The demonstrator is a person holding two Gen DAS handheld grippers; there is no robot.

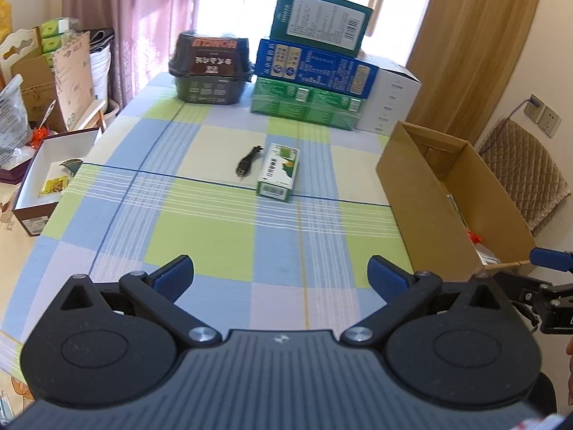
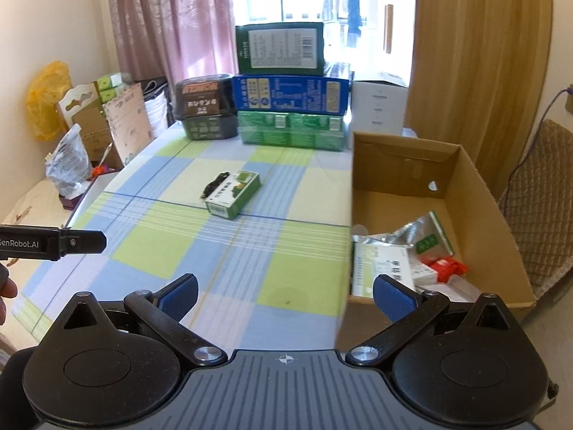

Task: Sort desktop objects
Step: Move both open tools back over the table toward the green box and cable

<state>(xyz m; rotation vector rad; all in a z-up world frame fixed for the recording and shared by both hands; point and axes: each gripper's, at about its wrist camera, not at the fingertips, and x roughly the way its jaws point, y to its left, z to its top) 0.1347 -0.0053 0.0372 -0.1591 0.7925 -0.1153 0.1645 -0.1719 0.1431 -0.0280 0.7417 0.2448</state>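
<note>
A small green and white box (image 1: pixel 279 173) lies mid-table on the checked cloth, with a black coiled cable (image 1: pixel 248 162) just left of it. Both also show in the right wrist view: the box (image 2: pixel 234 193) and the cable (image 2: pixel 214 187). An open cardboard box (image 2: pixel 422 215) at the table's right holds several packets, a foil pouch and a red item. My left gripper (image 1: pixel 281 279) is open and empty over the near table. My right gripper (image 2: pixel 285 297) is open and empty near the cardboard box's front left corner.
Stacked green, blue and dark green cartons (image 1: pixel 315 71), a black container (image 1: pixel 209 68) and a white box (image 1: pixel 388 96) stand at the table's far end. A white-lined open box (image 1: pixel 50 175) sits off the left edge. A chair (image 1: pixel 526 172) stands at the right.
</note>
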